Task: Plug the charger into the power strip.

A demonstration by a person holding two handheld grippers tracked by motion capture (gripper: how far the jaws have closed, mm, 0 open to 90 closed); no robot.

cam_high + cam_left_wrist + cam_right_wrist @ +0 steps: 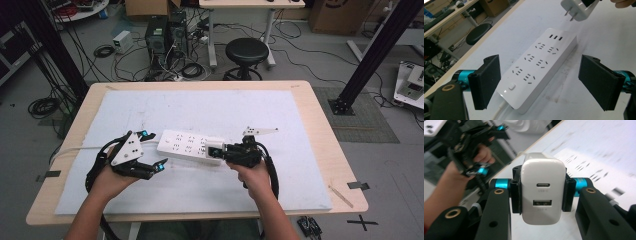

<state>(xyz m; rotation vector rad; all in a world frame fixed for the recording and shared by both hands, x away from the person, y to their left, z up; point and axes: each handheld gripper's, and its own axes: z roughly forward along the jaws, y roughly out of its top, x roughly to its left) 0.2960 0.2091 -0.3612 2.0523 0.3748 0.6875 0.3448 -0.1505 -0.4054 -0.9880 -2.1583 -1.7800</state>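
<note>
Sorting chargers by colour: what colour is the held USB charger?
White charger, clearest in the right gripper view.

A wooden table (320,125) bears a white mat (200,107) with a power strip (187,145).

A pale wooden tabletop (320,130) carries a white mat (280,115). Behind, a black stool (246,51) stands on grey floor (310,60) among cables (44,106).

The left gripper (152,150) is lying low with jaws spread wide; the right gripper (543,188) is clamping, apparently hovering slightly raised.
</note>
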